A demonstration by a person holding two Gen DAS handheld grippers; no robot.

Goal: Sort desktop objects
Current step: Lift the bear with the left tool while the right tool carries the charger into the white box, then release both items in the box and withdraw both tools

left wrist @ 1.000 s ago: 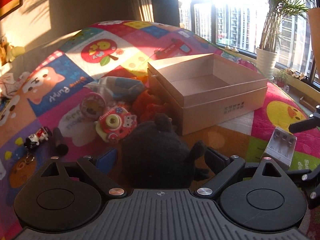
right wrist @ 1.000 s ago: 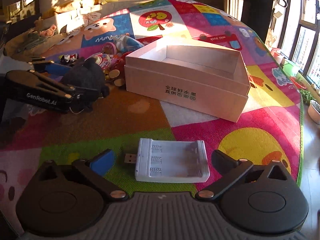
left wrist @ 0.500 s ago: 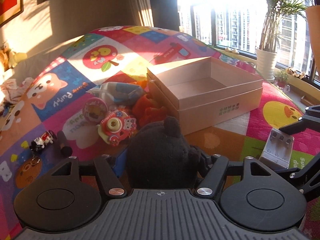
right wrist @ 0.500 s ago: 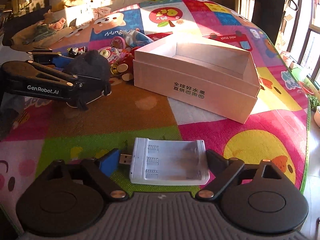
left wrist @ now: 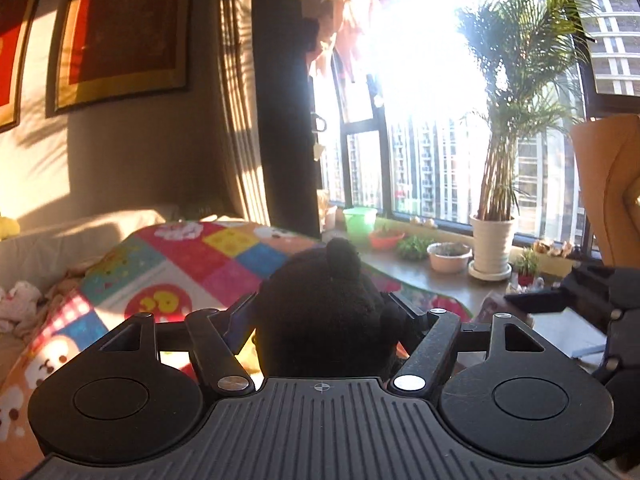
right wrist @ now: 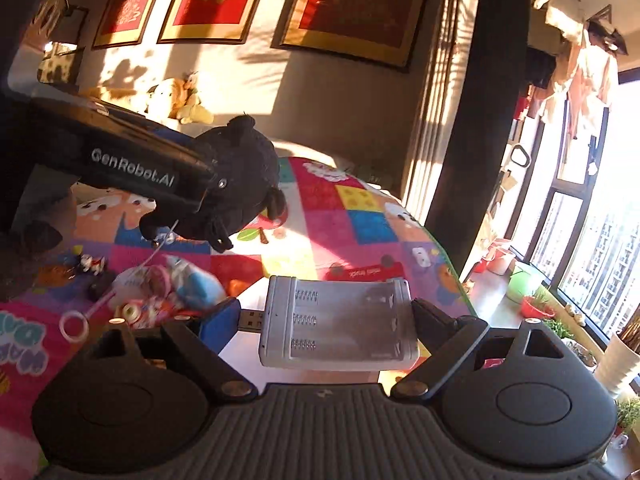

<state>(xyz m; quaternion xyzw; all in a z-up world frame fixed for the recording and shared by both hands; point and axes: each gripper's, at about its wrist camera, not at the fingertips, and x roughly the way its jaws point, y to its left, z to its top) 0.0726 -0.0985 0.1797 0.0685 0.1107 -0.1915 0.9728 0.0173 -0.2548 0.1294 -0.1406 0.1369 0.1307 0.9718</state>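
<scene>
Right wrist view: battery charger [right wrist: 340, 322] clamped between right tool [right wrist: 326, 316] fingers.

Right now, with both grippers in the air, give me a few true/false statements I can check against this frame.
1. The left gripper is shut on the black plush toy. True.
2. The right gripper holds a pink toy camera. False: it is shut on the white battery charger, which has a USB plug on one end.
3. The black plush toy lies on the play mat. False: in the right wrist view it hangs in the air above the mat, clamped in the left gripper.
4. The charger's battery slots hold no batteries. True: bare springs show.
5. Small toys lie on the mat below the plush. True.
</scene>
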